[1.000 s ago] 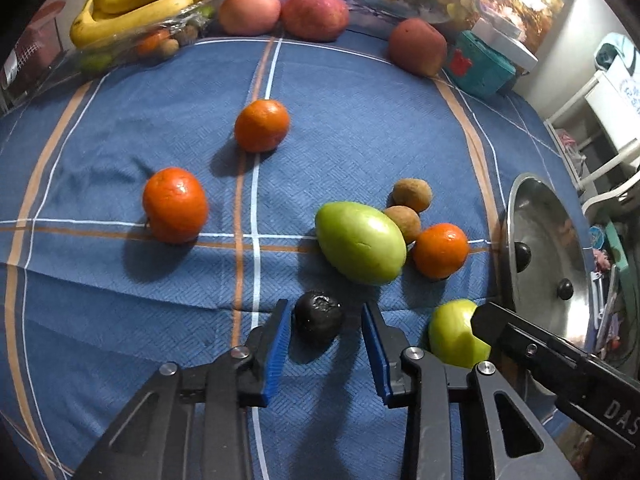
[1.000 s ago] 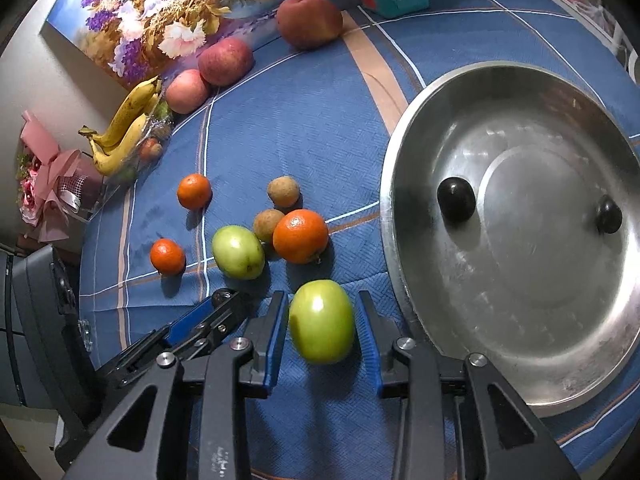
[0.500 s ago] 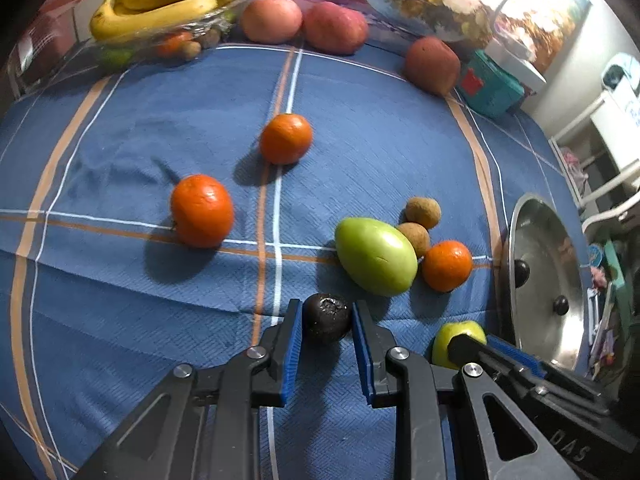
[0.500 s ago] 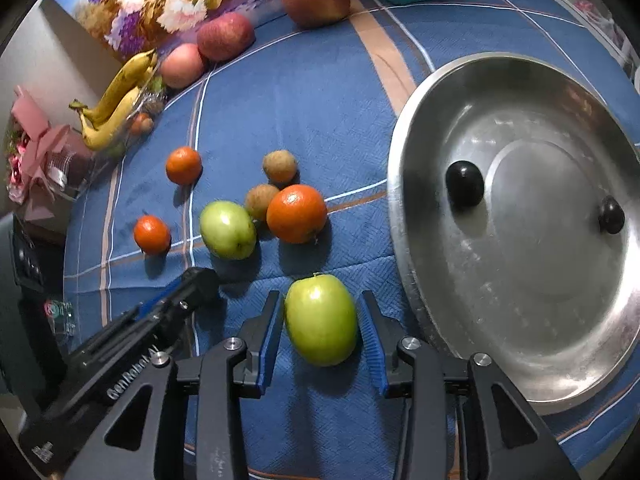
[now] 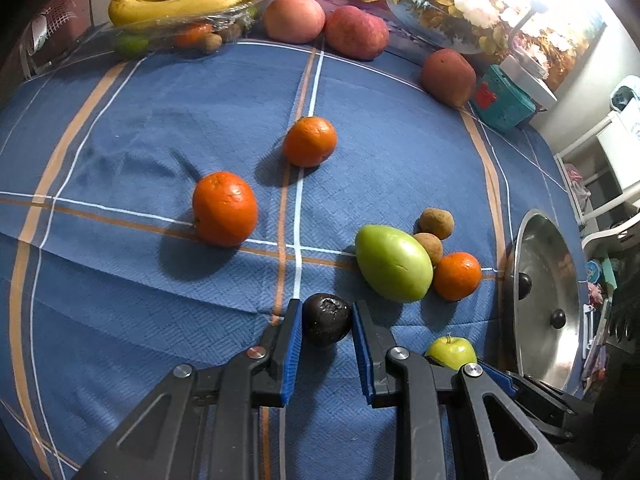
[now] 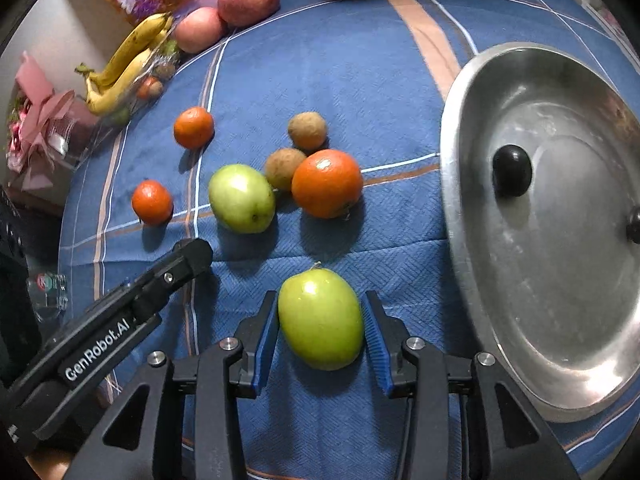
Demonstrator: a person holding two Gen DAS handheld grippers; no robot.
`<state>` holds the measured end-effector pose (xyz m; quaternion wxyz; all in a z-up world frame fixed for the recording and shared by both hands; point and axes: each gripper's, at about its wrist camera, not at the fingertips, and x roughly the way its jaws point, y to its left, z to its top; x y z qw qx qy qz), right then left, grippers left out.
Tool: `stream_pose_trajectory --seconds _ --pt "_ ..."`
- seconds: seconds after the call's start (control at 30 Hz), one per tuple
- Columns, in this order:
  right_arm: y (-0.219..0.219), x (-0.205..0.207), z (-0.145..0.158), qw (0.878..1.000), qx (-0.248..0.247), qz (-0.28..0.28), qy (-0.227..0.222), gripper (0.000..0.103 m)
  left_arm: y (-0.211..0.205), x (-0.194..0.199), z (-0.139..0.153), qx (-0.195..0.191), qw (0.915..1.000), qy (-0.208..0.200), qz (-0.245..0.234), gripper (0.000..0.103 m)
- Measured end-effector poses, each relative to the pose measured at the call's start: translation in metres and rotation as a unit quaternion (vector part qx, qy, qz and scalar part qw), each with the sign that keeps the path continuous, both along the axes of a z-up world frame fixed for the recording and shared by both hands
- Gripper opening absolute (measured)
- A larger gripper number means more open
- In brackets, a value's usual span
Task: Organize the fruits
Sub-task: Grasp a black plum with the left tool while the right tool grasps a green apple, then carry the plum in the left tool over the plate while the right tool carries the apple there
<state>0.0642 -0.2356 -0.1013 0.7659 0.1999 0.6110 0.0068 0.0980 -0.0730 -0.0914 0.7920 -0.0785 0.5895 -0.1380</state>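
A home: plaid tablecloth (image 5: 160, 120), floral painting (image 5: 460, 8).

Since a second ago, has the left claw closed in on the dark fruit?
Yes. The left claw has narrowed around the dark fruit, both pads now at its sides, the green mango behind it.

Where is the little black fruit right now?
In the left wrist view, the black fruit sits low in the middle, between the left gripper fingers, just left of the big green fruit.
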Motion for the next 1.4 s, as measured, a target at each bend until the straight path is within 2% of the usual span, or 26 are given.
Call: stream_pose_trajectory --seconds 0.2,0.4,0.63,0.9,1.1,1.2,1.4 --pt "0.003 0.001 0.001 1.0 -0.009 0.009 -0.001 0.042 0.007 -0.001 0.005 -0.002 0.9999 0.0 0.013 0.026" --pt "-0.002 0.0 0.006 1.0 0.021 0.002 -0.011 0.042 0.015 -0.002 0.008 0.004 0.9997 -0.006 0.024 0.026" --pt "-0.014 -0.005 0.027 0.998 0.046 -0.015 -0.046 0.042 0.025 -0.003 0.019 0.003 0.9989 -0.021 0.043 0.026" --pt "-0.035 -0.01 0.055 0.994 0.049 -0.042 -0.09 0.042 0.021 -0.01 0.038 0.008 0.998 -0.048 0.042 0.026" --pt "-0.066 -0.023 0.067 0.991 0.017 -0.081 -0.106 0.042 0.003 -0.019 0.05 0.002 0.9977 -0.063 0.023 0.026" --pt "-0.086 -0.031 0.072 0.988 -0.021 -0.108 -0.109 0.042 -0.013 -0.022 0.056 -0.009 0.9975 -0.069 0.007 0.026" --pt "-0.132 -0.051 0.069 0.977 -0.076 -0.176 -0.097 0.042 -0.053 -0.033 0.064 -0.012 0.9958 -0.083 -0.037 0.026"
